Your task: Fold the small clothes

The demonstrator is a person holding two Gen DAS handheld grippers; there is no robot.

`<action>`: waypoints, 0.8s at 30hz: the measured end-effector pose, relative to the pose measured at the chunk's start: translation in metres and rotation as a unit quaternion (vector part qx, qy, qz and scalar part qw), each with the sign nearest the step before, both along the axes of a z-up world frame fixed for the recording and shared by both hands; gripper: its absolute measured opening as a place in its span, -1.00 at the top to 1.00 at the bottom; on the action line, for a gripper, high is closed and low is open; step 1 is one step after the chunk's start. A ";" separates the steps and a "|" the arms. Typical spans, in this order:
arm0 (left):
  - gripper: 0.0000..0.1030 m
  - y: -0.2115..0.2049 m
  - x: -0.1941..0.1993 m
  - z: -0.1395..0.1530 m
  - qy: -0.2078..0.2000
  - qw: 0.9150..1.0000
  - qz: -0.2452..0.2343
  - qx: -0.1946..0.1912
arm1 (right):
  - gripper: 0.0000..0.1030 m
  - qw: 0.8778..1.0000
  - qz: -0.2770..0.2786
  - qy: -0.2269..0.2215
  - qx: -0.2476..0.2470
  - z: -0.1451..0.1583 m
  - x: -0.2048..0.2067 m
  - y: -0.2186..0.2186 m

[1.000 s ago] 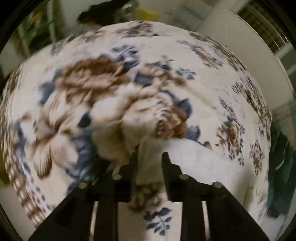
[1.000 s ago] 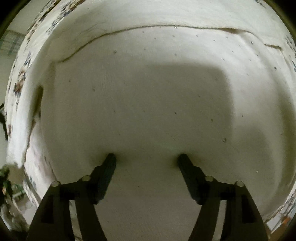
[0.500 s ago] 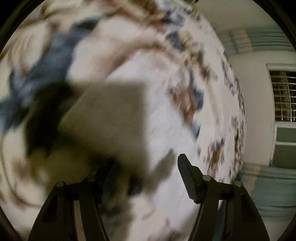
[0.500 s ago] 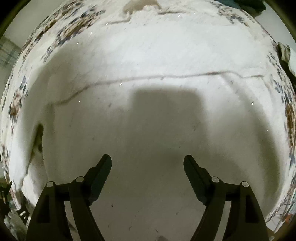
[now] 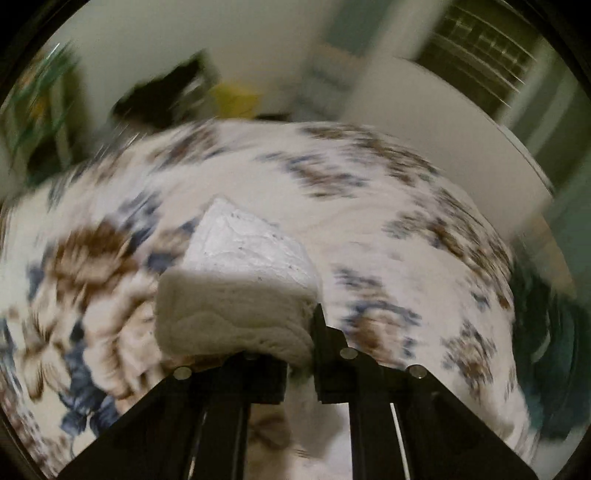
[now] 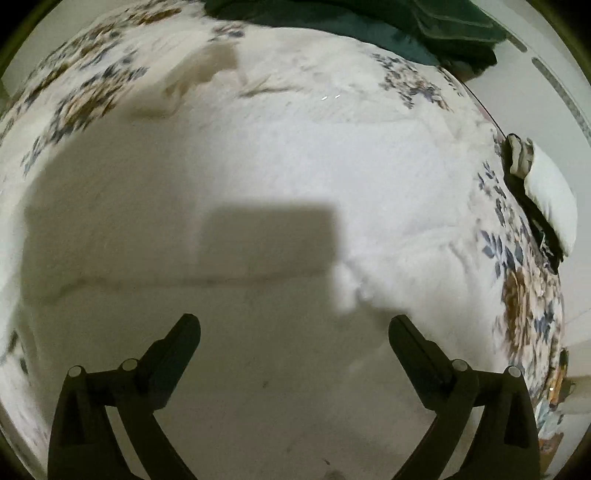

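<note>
A white garment (image 6: 295, 177) lies spread flat on a floral bedspread (image 6: 85, 88) and fills most of the right wrist view. My right gripper (image 6: 293, 336) is open and empty, held just above it. In the left wrist view my left gripper (image 5: 295, 332) is shut on a folded white piece of the garment (image 5: 240, 280), which is lifted and drapes over the left finger above the floral bedspread (image 5: 369, 206). The left finger's tip is hidden by the cloth.
A dark green cloth (image 6: 369, 22) lies at the bed's far edge. A white pillow-like object (image 6: 550, 199) sits off the bed's right edge. A wall and window grille (image 5: 480, 48) stand beyond the bed, with dark and yellow objects (image 5: 229, 96) at its far side.
My left gripper opened, then shut on a white fold of the garment and lifted it. My right gripper stayed open and rose away from the cloth, so more of the bed shows.
</note>
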State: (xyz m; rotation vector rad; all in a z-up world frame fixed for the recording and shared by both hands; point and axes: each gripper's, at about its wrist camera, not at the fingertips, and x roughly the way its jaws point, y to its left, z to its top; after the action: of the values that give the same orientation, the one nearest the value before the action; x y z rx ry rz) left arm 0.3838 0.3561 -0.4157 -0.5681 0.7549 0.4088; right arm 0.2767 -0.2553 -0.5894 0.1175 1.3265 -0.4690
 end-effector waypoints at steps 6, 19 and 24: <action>0.84 -0.164 0.055 0.041 -0.014 0.985 -0.168 0.032 | -1.00 0.993 -0.073 -0.013 0.094 -0.023 0.083 -0.039; 0.76 -0.584 0.078 -0.064 0.117 0.893 -0.434 -0.020 | -1.00 0.977 -0.169 -0.003 0.130 0.000 0.006 -0.264; 0.63 -0.627 0.064 -0.089 0.173 0.884 -0.433 0.042 | -1.00 0.970 -0.160 -0.008 0.183 0.006 -0.014 -0.322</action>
State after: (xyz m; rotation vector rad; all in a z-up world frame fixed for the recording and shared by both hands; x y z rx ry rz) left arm 0.4480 -0.2711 -0.5049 -0.0285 1.2408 -0.3032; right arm 0.2629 -0.5771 -0.5839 0.6492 1.3724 -0.4878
